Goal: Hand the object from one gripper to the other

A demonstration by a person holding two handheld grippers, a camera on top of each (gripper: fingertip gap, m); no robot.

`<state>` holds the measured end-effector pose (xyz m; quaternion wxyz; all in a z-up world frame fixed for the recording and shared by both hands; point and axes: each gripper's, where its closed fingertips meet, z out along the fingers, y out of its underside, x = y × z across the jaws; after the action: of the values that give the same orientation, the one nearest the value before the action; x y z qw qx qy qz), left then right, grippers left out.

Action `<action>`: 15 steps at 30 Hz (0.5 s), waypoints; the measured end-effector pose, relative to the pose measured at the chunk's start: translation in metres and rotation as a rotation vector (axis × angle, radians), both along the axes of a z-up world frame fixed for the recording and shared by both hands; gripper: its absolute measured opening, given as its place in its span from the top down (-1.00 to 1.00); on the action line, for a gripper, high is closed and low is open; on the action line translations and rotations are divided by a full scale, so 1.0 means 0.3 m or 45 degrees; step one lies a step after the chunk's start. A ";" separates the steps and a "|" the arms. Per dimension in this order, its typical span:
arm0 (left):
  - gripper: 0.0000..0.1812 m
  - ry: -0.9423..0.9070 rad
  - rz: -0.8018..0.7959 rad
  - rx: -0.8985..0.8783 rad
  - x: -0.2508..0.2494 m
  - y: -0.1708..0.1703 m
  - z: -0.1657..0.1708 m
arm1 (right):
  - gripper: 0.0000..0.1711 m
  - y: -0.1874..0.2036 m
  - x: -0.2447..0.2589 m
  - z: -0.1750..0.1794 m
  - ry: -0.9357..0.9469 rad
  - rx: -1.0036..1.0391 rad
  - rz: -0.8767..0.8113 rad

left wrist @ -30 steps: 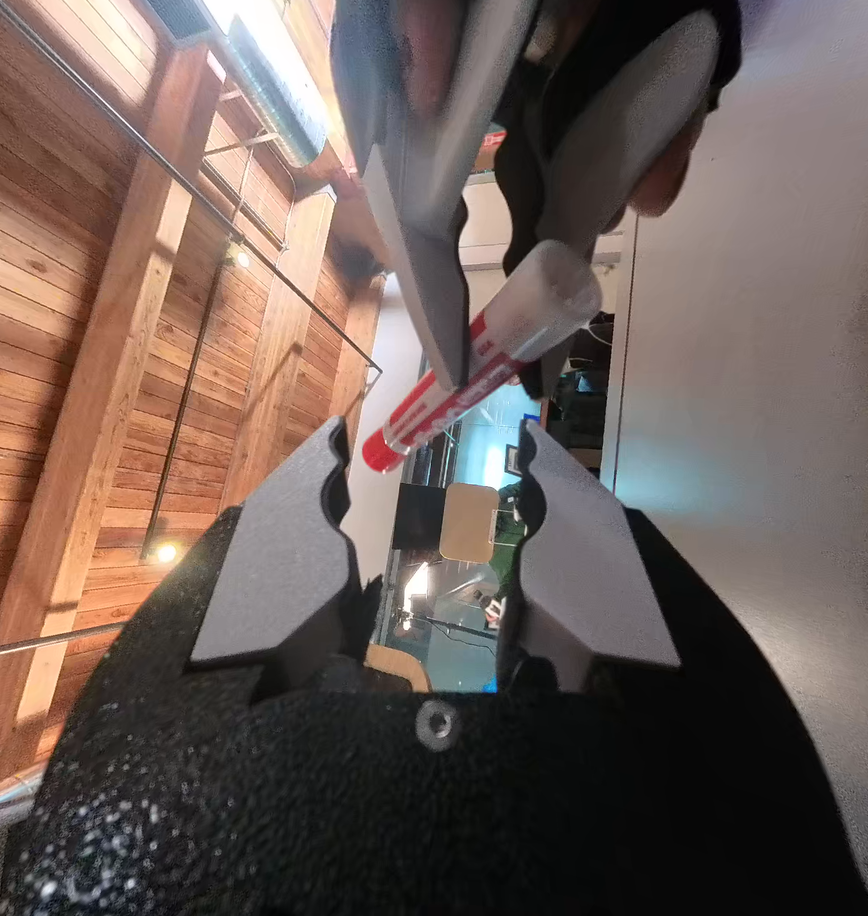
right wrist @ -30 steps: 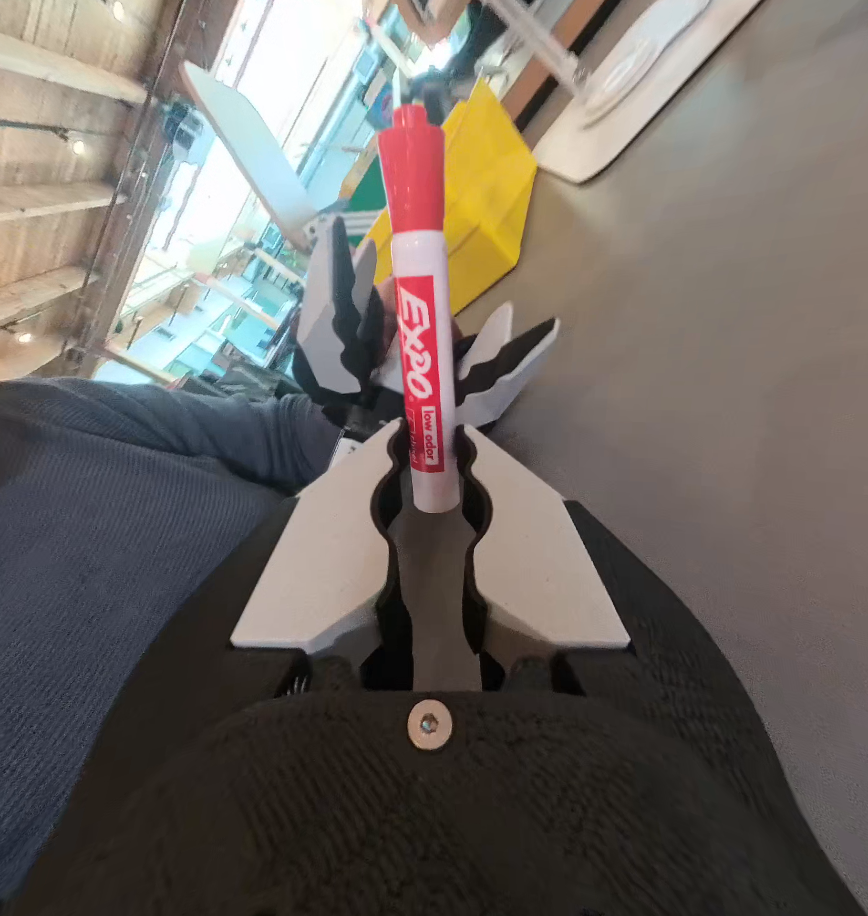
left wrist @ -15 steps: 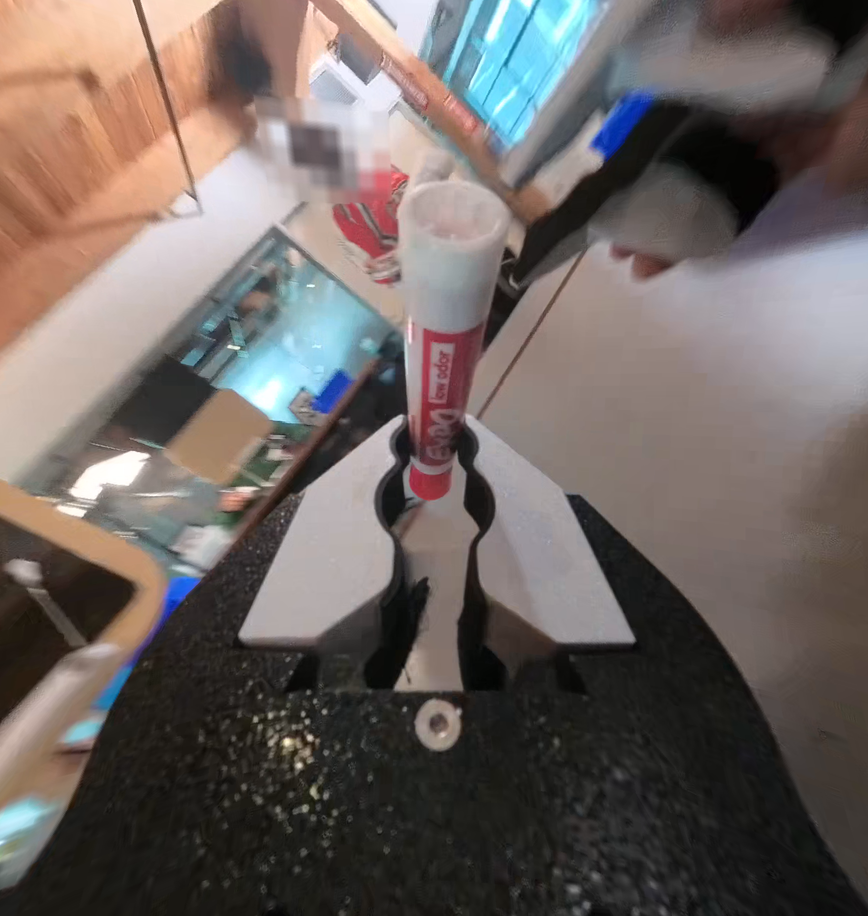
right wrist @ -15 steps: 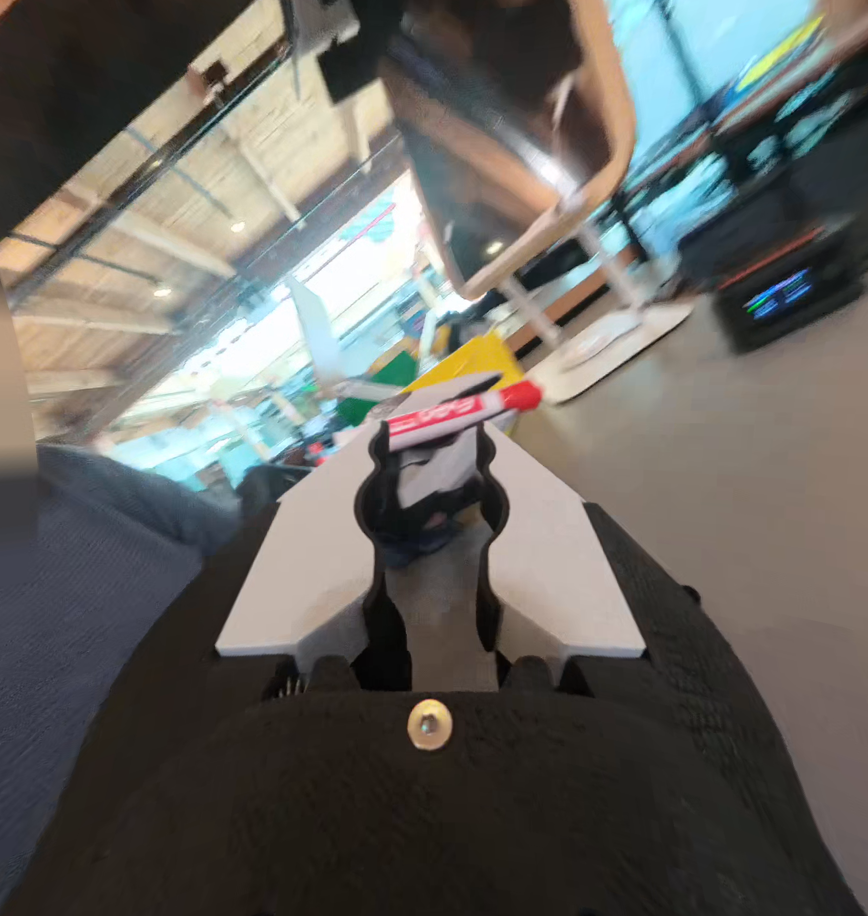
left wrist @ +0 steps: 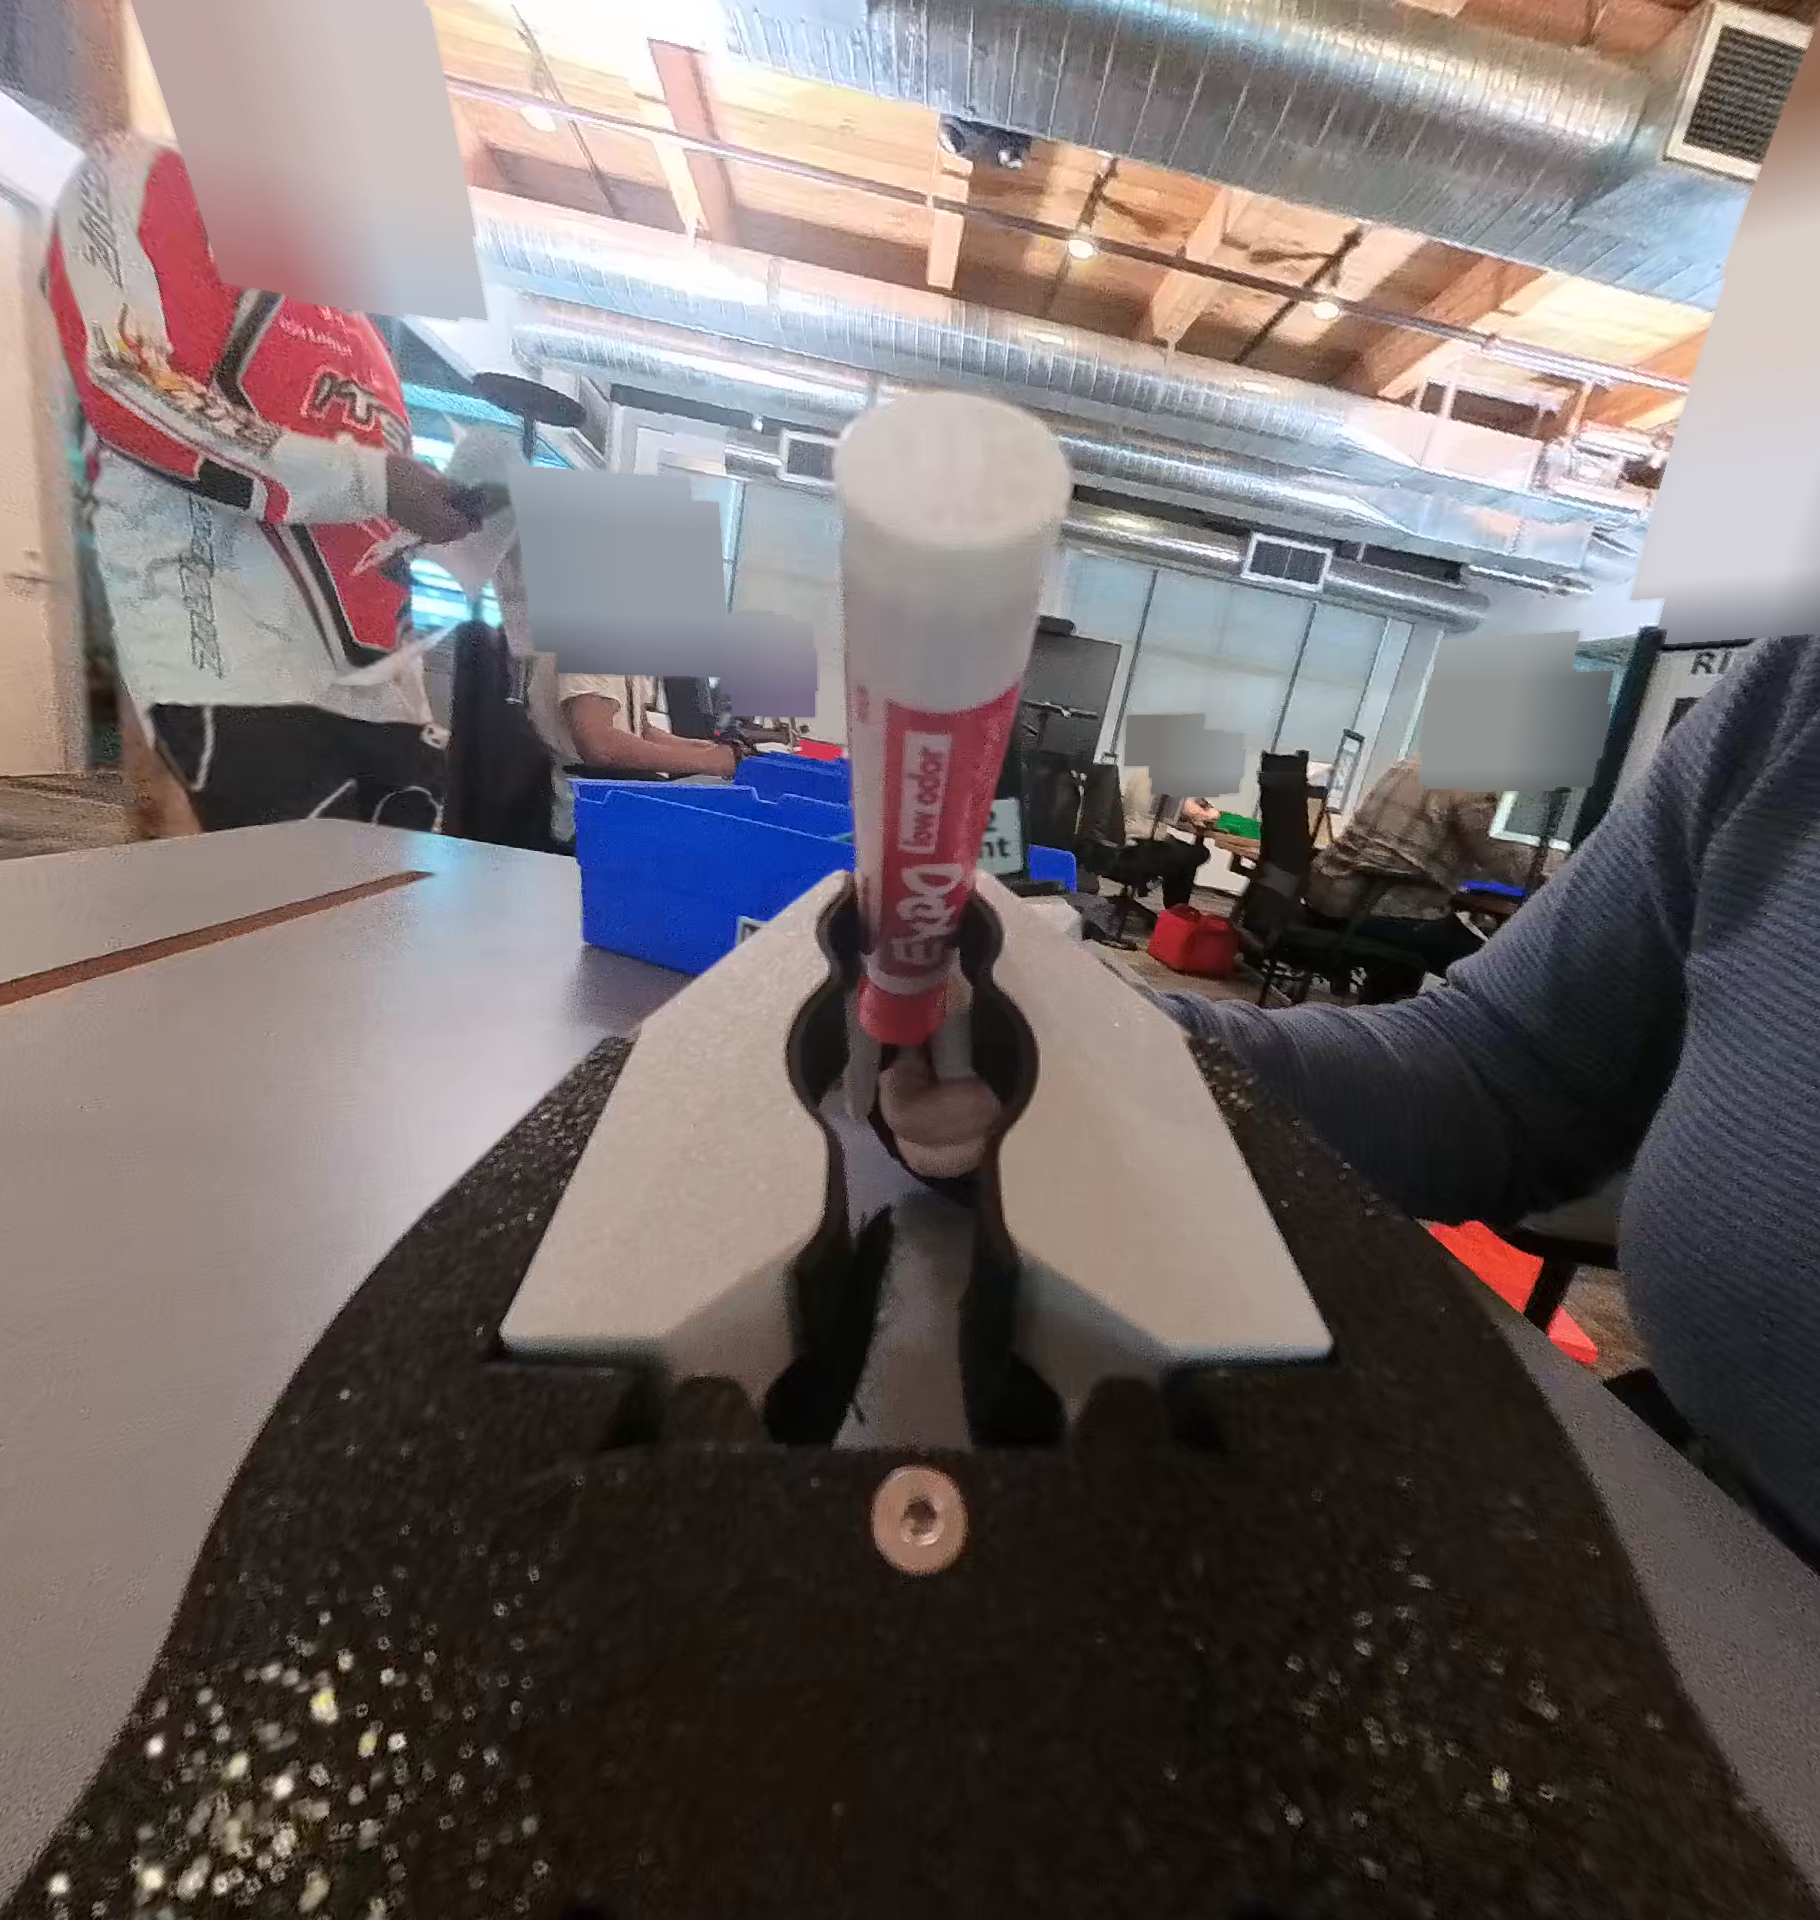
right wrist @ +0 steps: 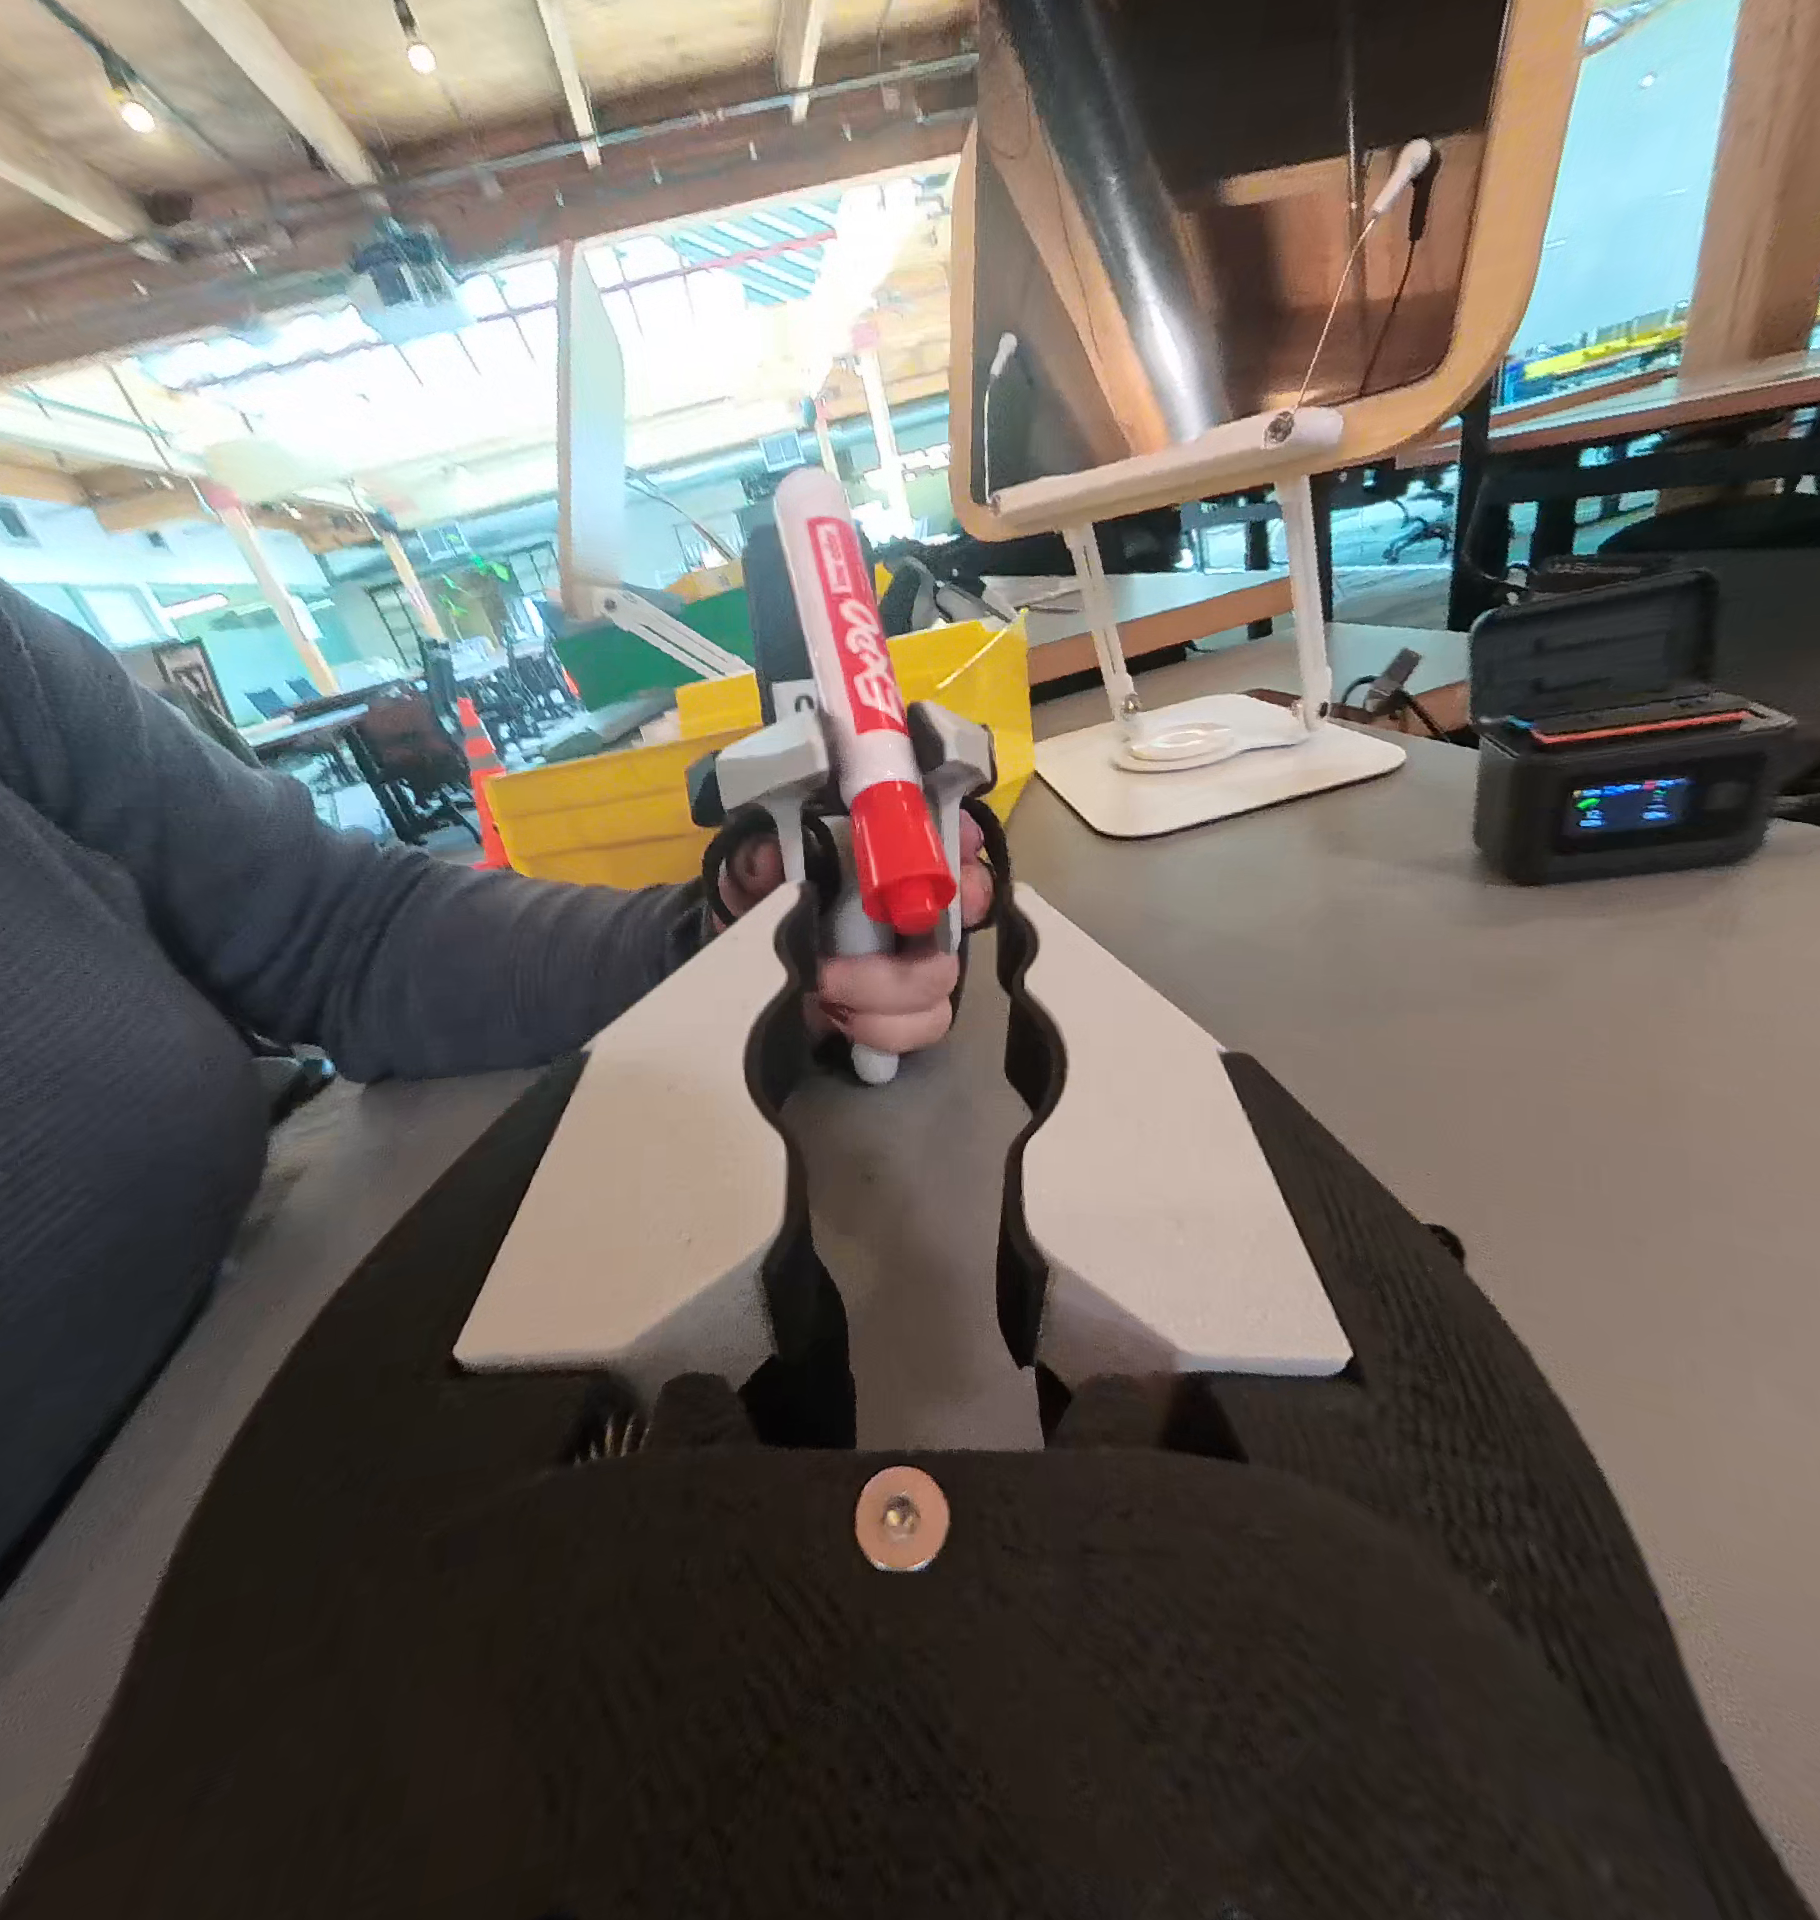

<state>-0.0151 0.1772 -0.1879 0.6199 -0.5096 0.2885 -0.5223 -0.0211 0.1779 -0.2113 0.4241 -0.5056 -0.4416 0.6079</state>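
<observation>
My left gripper [left wrist: 911, 971] has its fingers clamped on the red dry-erase marker [left wrist: 932, 727], upright above the table [left wrist: 210, 1039], while my right gripper [right wrist: 901, 935] fingers stand apart, empty, facing it.

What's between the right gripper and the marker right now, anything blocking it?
Nothing visible. The right gripper is open and empty, facing the marker across open air above the table. Only the left gripper touches the marker, clamped around its body.
</observation>
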 end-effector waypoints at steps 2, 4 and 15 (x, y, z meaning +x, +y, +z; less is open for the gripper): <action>0.82 0.050 -0.034 0.004 0.022 -0.012 -0.015 | 0.64 -0.004 -0.002 0.005 0.013 -0.015 0.008; 0.82 0.093 -0.046 0.020 0.040 -0.022 -0.025 | 0.65 -0.011 -0.005 0.007 0.018 -0.021 0.020; 0.82 0.044 0.001 0.034 0.019 -0.012 -0.011 | 0.80 -0.028 -0.013 -0.006 -0.037 0.024 0.039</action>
<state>-0.0095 0.1737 -0.1913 0.6218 -0.5102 0.3061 -0.5093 -0.0249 0.1694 -0.2130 0.4131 -0.5033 -0.4612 0.6028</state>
